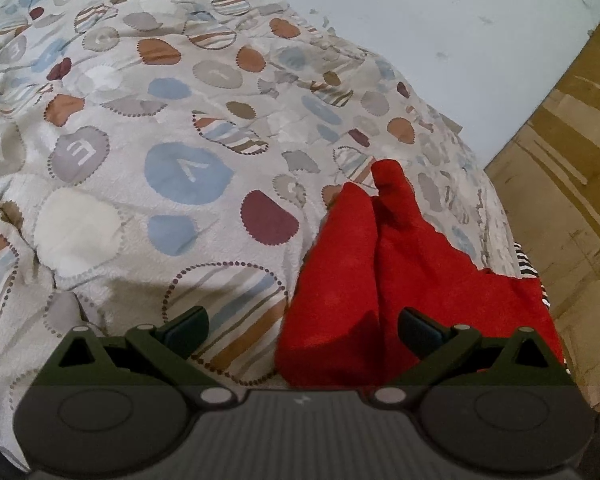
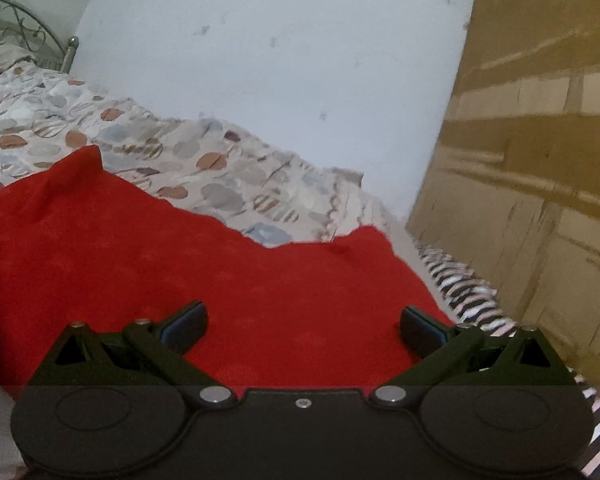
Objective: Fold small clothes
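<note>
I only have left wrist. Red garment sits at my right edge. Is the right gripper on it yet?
Observer: Not gripping. The right gripper is wide open, low over the red garment, nothing between its fingers.
Operator: What's beyond the garment on that side? I just catch a sliver of stripes.
Observer: A black-and-white striped cloth runs along the bed edge, from beside the garment's right corner down past the gripper.
Operator: Anything at the head of the bed? Mine cuts off.
Observer: A metal scrollwork bed frame stands against the wall at far left.
Operator: And my own gripper?
Observer: The left gripper is open too, straddling the garment's left edge over the patterned bedspread.
</note>
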The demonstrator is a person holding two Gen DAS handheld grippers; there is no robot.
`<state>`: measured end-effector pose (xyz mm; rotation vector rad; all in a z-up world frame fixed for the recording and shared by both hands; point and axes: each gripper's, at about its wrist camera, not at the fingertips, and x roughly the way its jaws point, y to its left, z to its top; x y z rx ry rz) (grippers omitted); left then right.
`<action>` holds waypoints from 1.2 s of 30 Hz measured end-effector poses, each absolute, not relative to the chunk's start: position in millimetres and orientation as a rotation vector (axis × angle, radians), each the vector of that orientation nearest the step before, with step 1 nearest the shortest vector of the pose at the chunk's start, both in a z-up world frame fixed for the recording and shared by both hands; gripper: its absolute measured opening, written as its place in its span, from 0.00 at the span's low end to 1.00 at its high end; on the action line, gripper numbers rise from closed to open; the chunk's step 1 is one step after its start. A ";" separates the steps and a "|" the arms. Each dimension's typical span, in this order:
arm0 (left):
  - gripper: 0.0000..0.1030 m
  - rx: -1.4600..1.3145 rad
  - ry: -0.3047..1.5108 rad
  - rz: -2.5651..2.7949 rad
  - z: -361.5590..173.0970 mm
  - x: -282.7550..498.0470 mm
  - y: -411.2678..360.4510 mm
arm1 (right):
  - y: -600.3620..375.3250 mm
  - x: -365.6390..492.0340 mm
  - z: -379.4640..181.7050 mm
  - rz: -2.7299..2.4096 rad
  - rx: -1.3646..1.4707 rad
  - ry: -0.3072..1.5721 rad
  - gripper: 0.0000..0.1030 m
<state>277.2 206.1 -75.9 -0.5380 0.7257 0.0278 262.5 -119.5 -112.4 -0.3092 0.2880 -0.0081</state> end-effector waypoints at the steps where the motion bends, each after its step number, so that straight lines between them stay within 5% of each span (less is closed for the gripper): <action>1: 1.00 -0.537 0.727 0.019 -75.8 277.5 205.0 | -120.2 262.3 -112.8 -0.008 -0.306 0.283 0.99; 27: 0.99 -0.354 0.820 -0.060 -87.1 320.5 170.0 | -124.3 256.7 -119.9 -0.012 -0.259 0.241 0.99; 29: 0.96 -0.367 0.803 -0.064 -86.1 317.2 172.1 | -124.7 257.2 -119.4 -0.008 -0.257 0.245 0.99; 36: 0.43 -0.453 0.736 -0.111 -82.4 301.4 182.9 | -128.2 256.4 -118.1 0.000 -0.239 0.246 0.99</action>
